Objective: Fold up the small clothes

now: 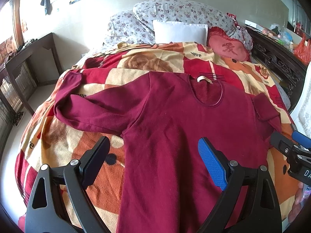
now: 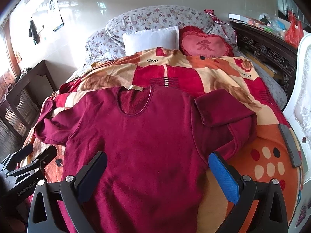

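Lying face up on the blanket of a bed, the maroon long-sleeved top is spread with its neckline toward the pillows and its hem toward the cameras. Both pairs of tongs are seen wide apart and empty: the left tongs hang over the lower left flank of the top, the right tongs over its lower right flank. Whether they touch the cloth cannot be told.

The step in hand is judged to be the first fold. The left sleeve is stretched outward and kinked at the elbow, its cuff lying farther up the blanket; the right sleeve is already doubled back on itself beside the shoulder. A clean result would be favoured if each sleeve were taken near the cuff, with only the sleeve layers pinched and not the blanket beneath, and laid flat across the chest before the body is folded. Wrinkles around the left armpit should be smoothed first.

A white pillow, a red heart cushion and a flowered quilt lie well beyond the collar and do not obstruct. A dark flat object, not identifiable, rests on the blanket near the right sleeve and the white chair; it should be avoided during the right-hand sweep. The soft, uneven blanket is judged likely to snag.
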`<state>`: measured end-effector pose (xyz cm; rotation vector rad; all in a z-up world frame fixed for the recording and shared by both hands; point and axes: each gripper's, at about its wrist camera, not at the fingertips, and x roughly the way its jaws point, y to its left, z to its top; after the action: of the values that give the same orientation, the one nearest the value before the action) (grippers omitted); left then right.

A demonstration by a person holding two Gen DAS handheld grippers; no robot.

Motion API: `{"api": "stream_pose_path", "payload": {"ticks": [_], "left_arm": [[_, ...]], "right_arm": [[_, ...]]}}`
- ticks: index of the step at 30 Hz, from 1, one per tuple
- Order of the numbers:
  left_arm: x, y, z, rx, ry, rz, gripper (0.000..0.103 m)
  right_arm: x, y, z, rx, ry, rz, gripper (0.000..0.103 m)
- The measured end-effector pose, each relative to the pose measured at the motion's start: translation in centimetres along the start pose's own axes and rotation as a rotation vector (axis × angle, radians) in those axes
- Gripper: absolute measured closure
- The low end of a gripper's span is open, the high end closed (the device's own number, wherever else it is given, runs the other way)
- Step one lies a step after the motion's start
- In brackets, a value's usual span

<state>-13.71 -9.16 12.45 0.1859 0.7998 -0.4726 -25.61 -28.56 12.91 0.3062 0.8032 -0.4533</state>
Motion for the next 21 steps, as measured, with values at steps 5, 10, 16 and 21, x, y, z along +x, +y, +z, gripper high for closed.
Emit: {"api": "stream_pose_path", "payload": {"ticks": [5,10,16,21], "left_arm": [[0.3,0.2,-0.1,-0.001,0.002,0.004,0.011],[0.6,0.5,-0.2,-0.009,0.007,0.01,0.011],[1.2,0.9,-0.2,-0.02,0.018,0.015,0.011],[1.7,1.1,-0.3,-0.023,0.03,0.022,0.011]], "right_arm": [[0.3,0.3,0.0,-0.005,0.007,0.002,0.0],[0.8,0.6,0.1,-0.009,0.018,0.004,0.0],[1.5,1.3,0.1,-0.026,0.025,0.005,0.0],[2.2,1.6,0.1,-0.026,0.037,0.008,0.0]]}}
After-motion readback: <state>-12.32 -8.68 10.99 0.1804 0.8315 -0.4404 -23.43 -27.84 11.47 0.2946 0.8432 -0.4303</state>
